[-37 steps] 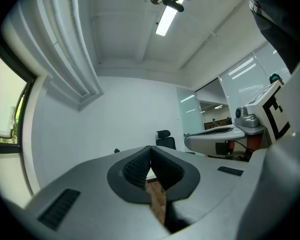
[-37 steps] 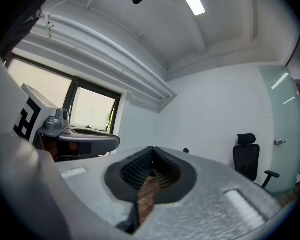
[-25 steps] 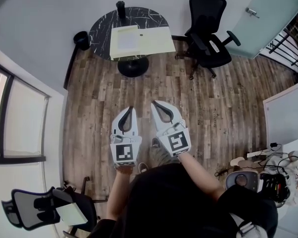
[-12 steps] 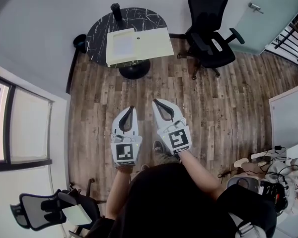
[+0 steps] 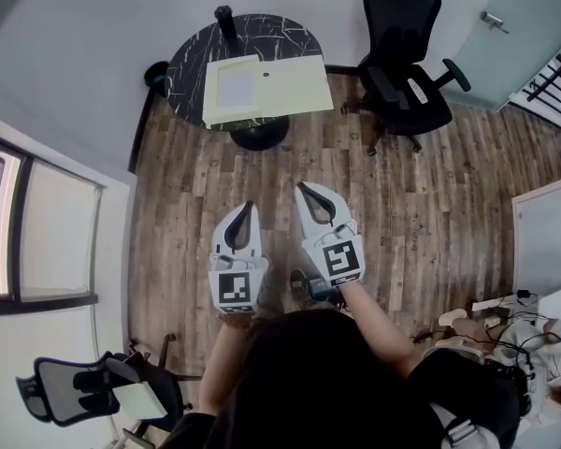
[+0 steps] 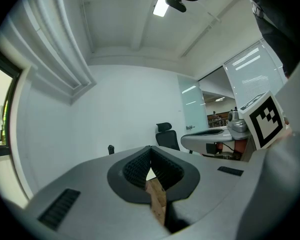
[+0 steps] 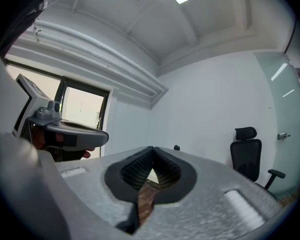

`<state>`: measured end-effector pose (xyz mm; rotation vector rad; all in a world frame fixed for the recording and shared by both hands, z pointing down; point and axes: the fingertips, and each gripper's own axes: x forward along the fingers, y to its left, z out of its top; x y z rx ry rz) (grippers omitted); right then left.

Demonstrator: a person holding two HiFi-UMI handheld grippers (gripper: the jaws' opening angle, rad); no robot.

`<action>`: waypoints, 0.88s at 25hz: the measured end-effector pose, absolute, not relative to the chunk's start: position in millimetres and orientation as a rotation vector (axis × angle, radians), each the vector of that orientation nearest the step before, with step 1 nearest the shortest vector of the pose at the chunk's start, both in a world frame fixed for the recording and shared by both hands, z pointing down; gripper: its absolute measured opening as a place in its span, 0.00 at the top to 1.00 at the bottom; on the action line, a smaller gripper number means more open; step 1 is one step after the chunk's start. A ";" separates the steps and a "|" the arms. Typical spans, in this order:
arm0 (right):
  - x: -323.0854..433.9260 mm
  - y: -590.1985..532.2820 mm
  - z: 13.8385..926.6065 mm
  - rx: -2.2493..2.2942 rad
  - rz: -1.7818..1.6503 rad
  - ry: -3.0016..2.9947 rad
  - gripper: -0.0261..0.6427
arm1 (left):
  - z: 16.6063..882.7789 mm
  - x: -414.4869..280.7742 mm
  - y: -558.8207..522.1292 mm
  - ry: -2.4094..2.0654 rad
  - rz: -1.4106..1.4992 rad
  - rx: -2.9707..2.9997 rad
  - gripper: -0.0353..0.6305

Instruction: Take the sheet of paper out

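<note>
- Bare wooden floor (image 5: 290, 162) lies open between me and the round dark table (image 5: 282, 32), with nothing standing on that stretch.
- The table sits close to the wall (image 5: 93, 26). A small black bin (image 5: 156, 71) is just beside its left edge, and a black office chair (image 5: 404, 62) stands near its right side.
- The sheet of paper (image 5: 236, 86) lies flat on the left half of a pale yellow folder (image 5: 297, 86). The folder's near edge hangs over the table rim towards me.
- A dark upright cylinder (image 5: 226, 19) stands at the far edge of the table, apart from the folder.
- My left gripper (image 5: 248, 206) is held over the floor, well short of the table. Its jaws are pressed together at the tips with nothing between them.
- My right gripper (image 5: 303, 187) is just beside it, also closed tip to tip and empty.
</note>
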<state>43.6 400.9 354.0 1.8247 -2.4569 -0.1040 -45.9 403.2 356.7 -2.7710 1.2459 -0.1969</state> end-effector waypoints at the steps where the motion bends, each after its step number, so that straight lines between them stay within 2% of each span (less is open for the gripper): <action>1: 43.2 396.4 355.4 1.821 -0.111 -2.461 0.96 | 356.4 -46.6 400.0 1.247 -0.195 -2.769 0.94; 22: 67.3 268.1 351.4 1.828 -0.155 -2.412 0.96 | 354.8 -24.4 263.3 1.211 -0.135 -2.796 0.94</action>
